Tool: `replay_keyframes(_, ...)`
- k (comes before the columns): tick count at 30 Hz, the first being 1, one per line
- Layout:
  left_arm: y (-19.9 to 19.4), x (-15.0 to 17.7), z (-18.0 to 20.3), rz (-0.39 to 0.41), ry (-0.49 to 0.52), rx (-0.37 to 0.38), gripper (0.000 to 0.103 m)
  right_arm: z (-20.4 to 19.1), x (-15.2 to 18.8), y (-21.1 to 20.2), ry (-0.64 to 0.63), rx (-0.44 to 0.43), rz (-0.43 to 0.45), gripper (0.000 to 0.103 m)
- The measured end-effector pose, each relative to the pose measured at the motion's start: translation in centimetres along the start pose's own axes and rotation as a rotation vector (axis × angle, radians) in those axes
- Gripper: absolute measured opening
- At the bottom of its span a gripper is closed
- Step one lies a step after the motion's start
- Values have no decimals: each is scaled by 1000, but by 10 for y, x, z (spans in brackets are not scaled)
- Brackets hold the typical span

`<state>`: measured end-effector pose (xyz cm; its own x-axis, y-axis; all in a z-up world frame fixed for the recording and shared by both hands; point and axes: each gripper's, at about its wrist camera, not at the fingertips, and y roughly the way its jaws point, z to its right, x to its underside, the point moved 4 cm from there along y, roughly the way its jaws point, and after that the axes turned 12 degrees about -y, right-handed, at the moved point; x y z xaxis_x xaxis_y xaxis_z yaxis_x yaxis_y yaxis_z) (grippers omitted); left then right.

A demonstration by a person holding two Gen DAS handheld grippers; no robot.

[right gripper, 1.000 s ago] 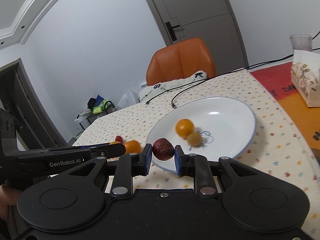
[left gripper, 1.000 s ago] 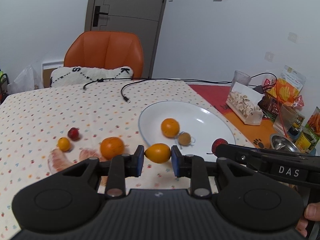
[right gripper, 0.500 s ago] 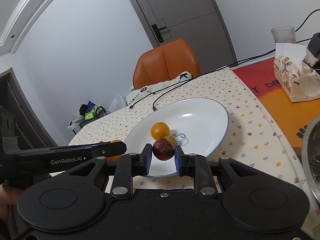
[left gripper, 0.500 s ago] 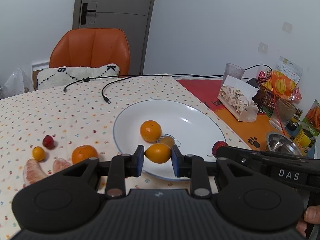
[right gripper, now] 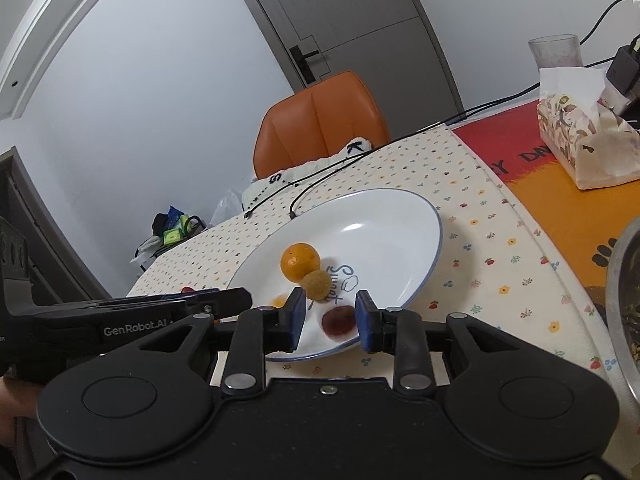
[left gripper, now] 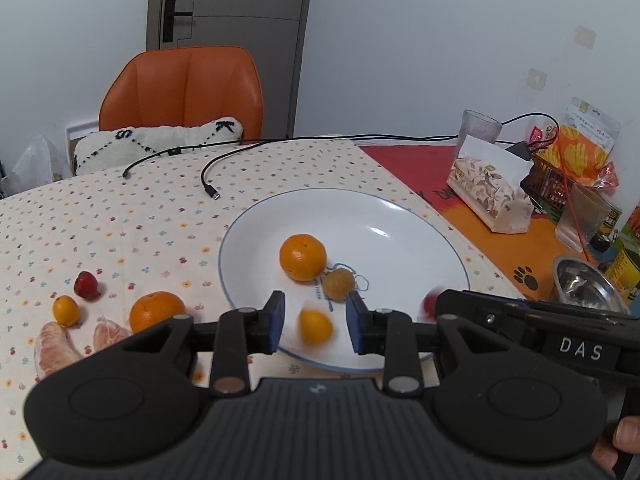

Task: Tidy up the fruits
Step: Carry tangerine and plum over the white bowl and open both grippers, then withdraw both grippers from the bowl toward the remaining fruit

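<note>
Left claw (left gripper: 315,322) spread wide, level over near rim of plate (left gripper: 400,220); small yellow fruit (left gripper: 315,326) blurred between fingers, untouched. Right claw (right gripper: 331,316) also wide, low over plate; dark red fruit (right gripper: 339,320) lying between fingers.

White plate (left gripper: 400,216) w/ thin blue rim & blue script print; on it an orange mandarin (left gripper: 302,257), tan-brown rough ball fruit (left gripper: 338,284), blurred yellow-orange kumquat (left gripper: 315,326), dark red fruit (right gripper: 338,320). Cream tablecloth (left gripper: 100,220) w/ small multicolour floral dots carries red strawberry (left gripper: 86,285), yellow-orange kumquat (left gripper: 65,311), orange mandarin (left gripper: 155,312), pink peeled segments (left gripper: 54,350). Grippers black w/ blue pads (left gripper: 277,321); chair (left gripper: 184,84) orange, cushion (left gripper: 160,142) white w/ black stitching, mat (left gripper: 432,168) red & orange, black paw print
</note>
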<state>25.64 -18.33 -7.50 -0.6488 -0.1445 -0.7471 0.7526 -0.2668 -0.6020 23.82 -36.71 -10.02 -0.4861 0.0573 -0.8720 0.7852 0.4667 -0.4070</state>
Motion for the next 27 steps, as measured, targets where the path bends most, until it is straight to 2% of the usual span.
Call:
replay_keyframes(3,-3,-1,-4,3,0,-14,35,0,0,-1,3,-4,-1,29)
replay_keyframes(6,-9,-2,-10,16,2,-34,46,-2,0,-1,-1,-12,-2,31)
replay_keyframes(8,-14,-2,-14,23,1,-39,57,-4,0,-2,-3,-16,-4,35)
replay_keyframes(11,-21,-1,-21,35,3,-55,66,-9,1,-2,-12,-20,-7,40)
replay_keyframes(20,-40,0,-43,60,-14,-106,78,-20,2,-3,-30,-33,-10,55)
replay_keyframes(23,-44,1,-49,65,-17,-117,80,-24,2,-4,-40,-37,-8,61)
replay_keyframes(27,-50,4,-57,70,-19,-131,81,-30,2,-4,-55,-50,-10,64)
